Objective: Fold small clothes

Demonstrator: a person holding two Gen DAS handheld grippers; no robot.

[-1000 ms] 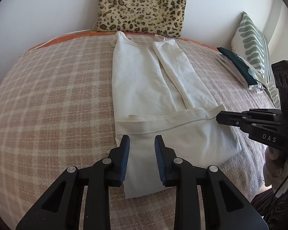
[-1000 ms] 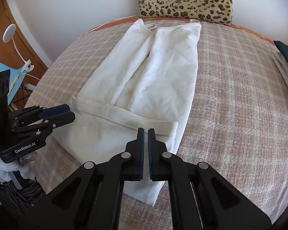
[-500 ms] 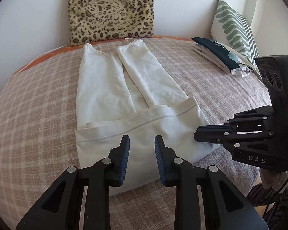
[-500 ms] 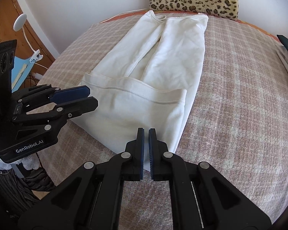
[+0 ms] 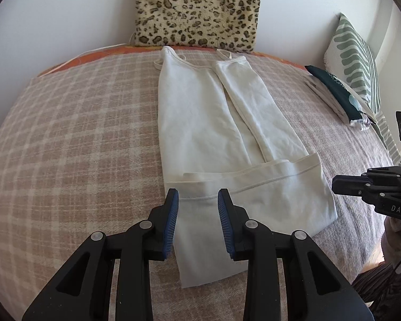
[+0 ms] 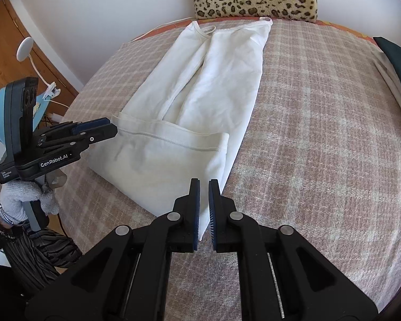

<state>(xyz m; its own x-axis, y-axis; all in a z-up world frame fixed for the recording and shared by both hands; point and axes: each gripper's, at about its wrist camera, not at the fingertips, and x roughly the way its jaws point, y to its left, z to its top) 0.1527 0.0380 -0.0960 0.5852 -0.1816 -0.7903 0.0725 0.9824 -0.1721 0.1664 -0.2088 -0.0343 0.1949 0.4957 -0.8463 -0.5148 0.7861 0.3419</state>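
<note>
White cotton camisole (image 5: 227,144) lies mid-frame on the plaid bed (image 5: 80,133), hem folded up; left gripper (image 5: 197,222) is opening and right gripper (image 6: 204,208) barely parting, both empty, so pinch both fold corners evenly.

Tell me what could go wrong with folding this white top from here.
The white strappy cotton top lies with its hem turned up crooked, so the next fold may come out skewed. Its near corner sits close to the edge of the pink checked blanket and could slide off if tugged. The left hand-held gripper has its jaws opening over a single layer, so it may catch only one.
</note>
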